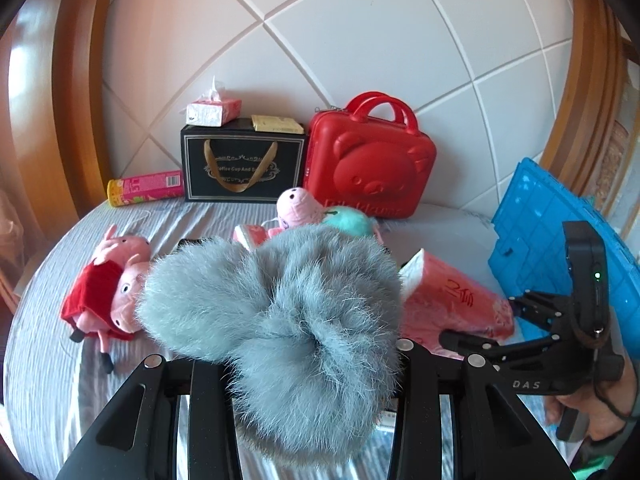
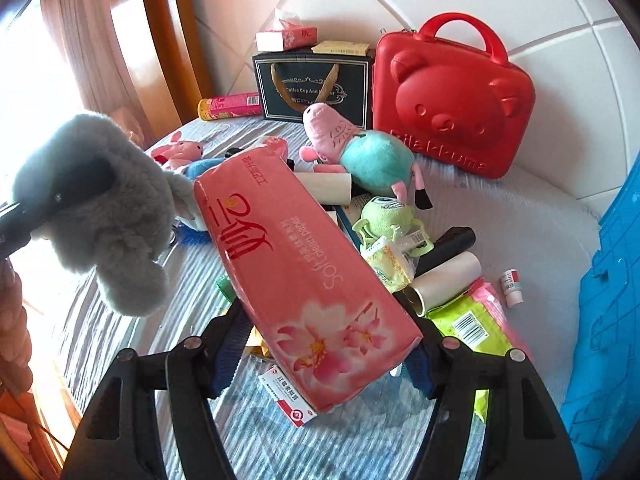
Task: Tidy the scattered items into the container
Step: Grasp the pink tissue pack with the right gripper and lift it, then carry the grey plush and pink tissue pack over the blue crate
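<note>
The left claw (image 1: 304, 360) is closed on a grey furry plush (image 1: 280, 312), which fills the space ahead of its fingers and hangs clear of the bed (image 1: 48, 360). The right claw (image 2: 328, 344) is clamped across a pink tissue pack (image 2: 296, 264), gripping its near end while the pack slants up and away to the left. To the right of both claws stands the blue container (image 2: 604, 320); its opening probably faces away, though the edge view is poor. Beyond the pack lie scattered toys and tubes.

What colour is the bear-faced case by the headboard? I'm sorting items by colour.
Red all over, handles included: the bear-faced case shows best in the right wrist view.
</note>
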